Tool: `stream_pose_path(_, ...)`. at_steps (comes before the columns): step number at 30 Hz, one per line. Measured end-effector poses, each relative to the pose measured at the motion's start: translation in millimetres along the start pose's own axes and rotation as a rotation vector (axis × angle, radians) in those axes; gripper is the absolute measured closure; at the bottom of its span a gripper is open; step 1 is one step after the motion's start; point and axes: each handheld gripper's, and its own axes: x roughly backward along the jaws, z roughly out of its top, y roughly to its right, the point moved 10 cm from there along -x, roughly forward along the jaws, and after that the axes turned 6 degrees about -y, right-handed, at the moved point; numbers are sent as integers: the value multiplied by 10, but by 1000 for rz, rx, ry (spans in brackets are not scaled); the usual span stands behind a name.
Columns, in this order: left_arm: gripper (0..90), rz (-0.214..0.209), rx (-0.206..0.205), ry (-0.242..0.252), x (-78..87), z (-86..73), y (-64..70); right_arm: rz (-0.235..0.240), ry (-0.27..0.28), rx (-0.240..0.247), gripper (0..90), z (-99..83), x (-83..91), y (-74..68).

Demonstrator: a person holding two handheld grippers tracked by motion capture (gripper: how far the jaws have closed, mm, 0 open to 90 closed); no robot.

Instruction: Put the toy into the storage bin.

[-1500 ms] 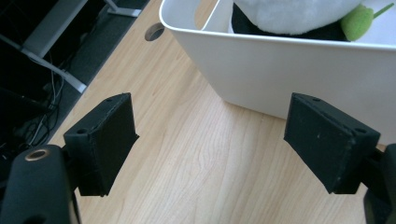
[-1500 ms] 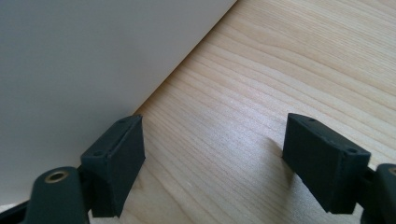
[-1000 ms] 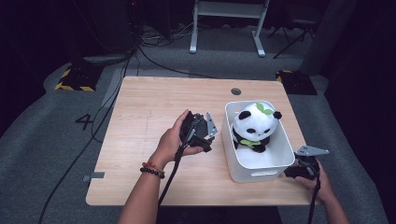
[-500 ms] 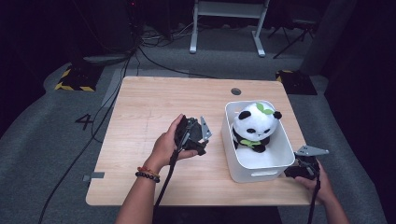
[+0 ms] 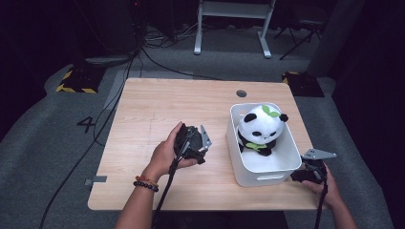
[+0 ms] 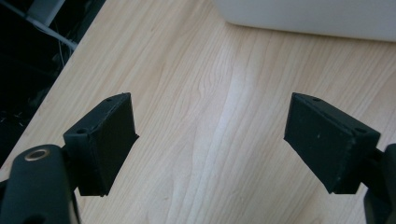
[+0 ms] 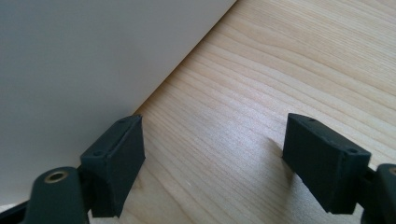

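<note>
High view: a plush panda with a green leaf on its head is sitting upright inside a white plastic bin, right of centre on the wooden surface. The left hand-held gripper is resting in the person's left hand at mid-frame, just left of the bin and apart from it. The right hand-held gripper is lying at the lower right, just beside the bin's near right corner, at the edge of the surface.

Left gripper view: the left hand-held gripper is holding its jaws spread wide over bare wood, with nothing between them; the bin's white wall is showing along the top of the frame.

Right gripper view: the right hand-held gripper is likewise keeping its jaws spread and empty; its jaw at the frame's left is sitting close against the bin's white side.
</note>
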Motion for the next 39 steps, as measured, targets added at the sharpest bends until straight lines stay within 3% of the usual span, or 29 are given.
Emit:
stream_pose_path(7,165,30,16,11,46,-118,-36,0,0,0,208,0,0,0)
stream_pose_path(13,165,31,29,-8,52,-240,-31,0,0,-1,208,0,0,0)
stream_pose_path(14,165,15,45,-6,40,-258,-7,0,0,-1,208,0,0,0)
stream_pose_path(15,165,35,30,-14,47,-284,-39,0,0,-1,208,0,0,0)
stream_pose_path(22,165,28,64,-26,35,-412,-34,0,0,0,208,0,0,0)
stream_pose_path(28,165,36,64,-28,37,-506,-68,0,0,0,208,0,0,0)
stream_pose_path(29,165,32,83,-33,35,-530,-56,0,0,-1,208,0,0,-1)
stream_pose_path(30,165,43,89,-51,49,-564,-68,0,0,0,208,0,0,0)
stream_pose_path(31,165,46,66,-39,45,-555,-88,0,-1,0,208,-1,0,0)
stream_pose_path(39,165,60,99,-49,43,-685,-132,0,0,-1,208,0,0,-1)
